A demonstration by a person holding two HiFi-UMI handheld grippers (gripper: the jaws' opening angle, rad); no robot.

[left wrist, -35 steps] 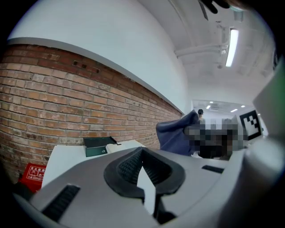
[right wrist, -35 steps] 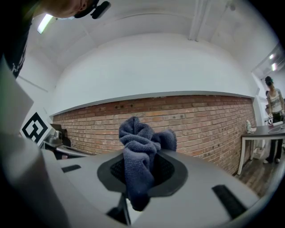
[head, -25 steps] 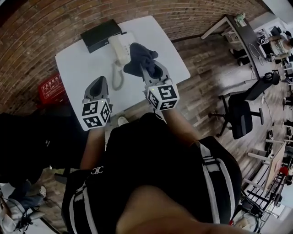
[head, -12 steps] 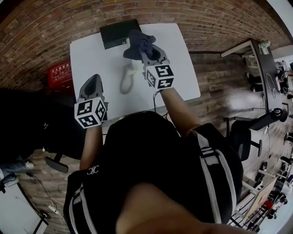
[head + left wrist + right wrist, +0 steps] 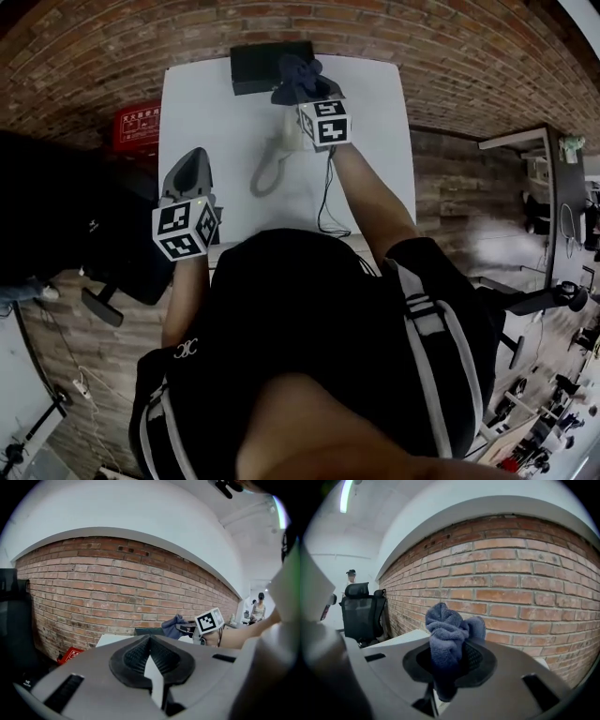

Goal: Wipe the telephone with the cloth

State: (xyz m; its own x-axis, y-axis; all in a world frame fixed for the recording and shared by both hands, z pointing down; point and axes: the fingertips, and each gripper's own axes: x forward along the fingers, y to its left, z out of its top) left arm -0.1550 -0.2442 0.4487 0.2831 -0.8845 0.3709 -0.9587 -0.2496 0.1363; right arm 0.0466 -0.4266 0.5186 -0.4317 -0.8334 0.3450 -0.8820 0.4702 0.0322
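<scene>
The telephone is a black base [image 5: 255, 67] at the far edge of the white table [image 5: 197, 112], with a white handset [image 5: 289, 134] and a coiled cord [image 5: 265, 175] lying in front of it. My right gripper [image 5: 302, 92] is shut on a bunched dark blue cloth [image 5: 297, 75] [image 5: 449, 629], which sits over the handset's far end, right beside the base. My left gripper [image 5: 192, 159] [image 5: 150, 641] is shut and empty, hovering at the table's near left edge. In the left gripper view the cloth [image 5: 174, 624] and the base [image 5: 149, 631] show ahead.
A red crate [image 5: 137, 126] stands on the floor left of the table. A thin black cable [image 5: 327, 202] trails over the table's near edge. A black office chair [image 5: 361, 611] stands to the left. The brick wall [image 5: 525, 592] rises just behind the table.
My right gripper has carried the cloth away from me, along the handset to the black base. The left gripper has kept its place at the table's near left edge.
</scene>
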